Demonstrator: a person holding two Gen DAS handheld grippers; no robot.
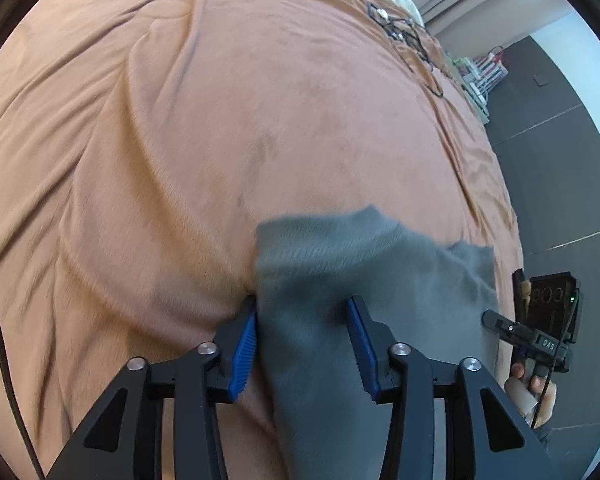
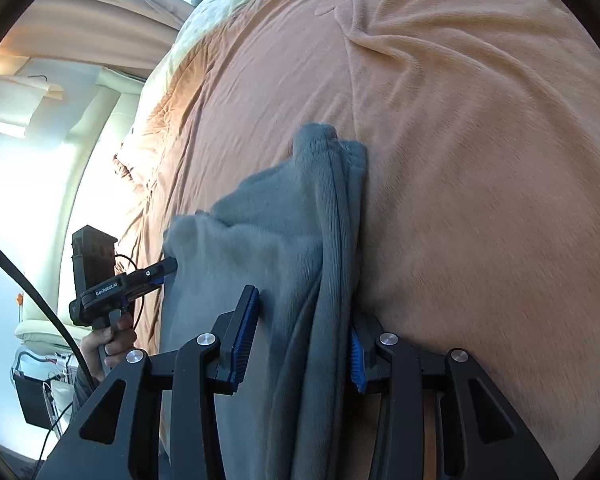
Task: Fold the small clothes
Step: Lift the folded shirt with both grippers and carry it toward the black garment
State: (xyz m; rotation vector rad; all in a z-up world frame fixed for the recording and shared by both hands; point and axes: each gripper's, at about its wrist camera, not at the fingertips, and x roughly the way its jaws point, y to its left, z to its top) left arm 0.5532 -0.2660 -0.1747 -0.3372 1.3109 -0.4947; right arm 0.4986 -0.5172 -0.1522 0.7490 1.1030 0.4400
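Grey knitted garment [image 1: 340, 288] lies bunched on the orange velvety bedspread [image 1: 180, 140], near its edge by the dark floor [image 1: 560, 160]. Left gripper [image 1: 302, 344]: jaws spread, blue ribbed pads [image 1: 246, 354] either side of the cloth, not pinching. Right gripper [image 2: 304, 344]: jaws likewise spread, folded cloth [image 2: 300, 240] running between them. Thin black cable [image 1: 412, 40] lies tangled toward the bedspread's far edge.

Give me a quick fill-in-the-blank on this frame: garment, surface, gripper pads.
1. The garment between both grippers is ____ in colour.
2. It hangs over a bed cover coloured ____.
3. The pads on the left gripper are ____.
4. Both the left gripper and the right gripper have fingers spread ____.

Missing words: grey; orange; blue; apart
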